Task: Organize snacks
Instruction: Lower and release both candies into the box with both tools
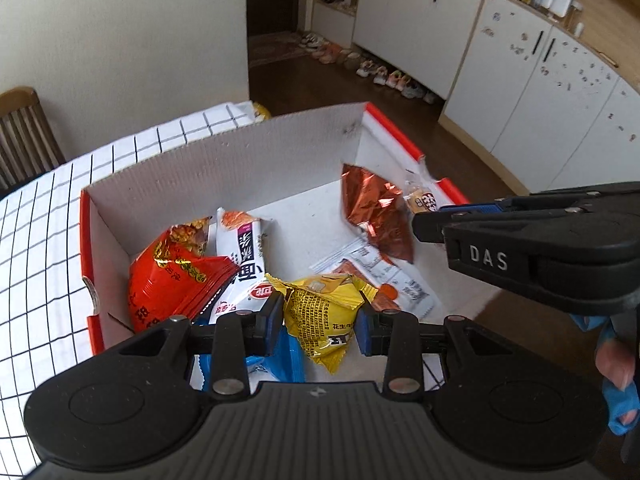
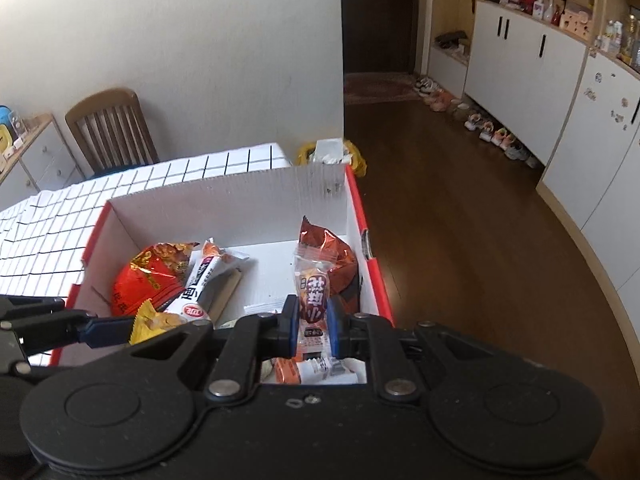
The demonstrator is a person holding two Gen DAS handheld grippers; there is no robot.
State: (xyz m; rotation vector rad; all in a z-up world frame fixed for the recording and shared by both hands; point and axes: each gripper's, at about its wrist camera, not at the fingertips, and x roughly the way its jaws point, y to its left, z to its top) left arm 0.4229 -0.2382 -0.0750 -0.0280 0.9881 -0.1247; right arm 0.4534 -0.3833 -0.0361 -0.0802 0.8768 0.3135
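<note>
Both tongs are hovering over the cardboard box [image 2: 224,196] on the bench, left tongs [image 1: 318,320] pinching a yellow packet [image 1: 324,316], right tongs [image 2: 314,326] clamping a brown-labelled packet [image 2: 314,304], seemingly mid-drop, needing release inside next.

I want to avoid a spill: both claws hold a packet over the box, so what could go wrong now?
1. The left claw pinches only one corner of the yellow crinkled packet; it may slip.
2. The right claw holds the small clear-wrapped brown snack near the red-edged white cardboard box wall; it might fall outside.
</note>
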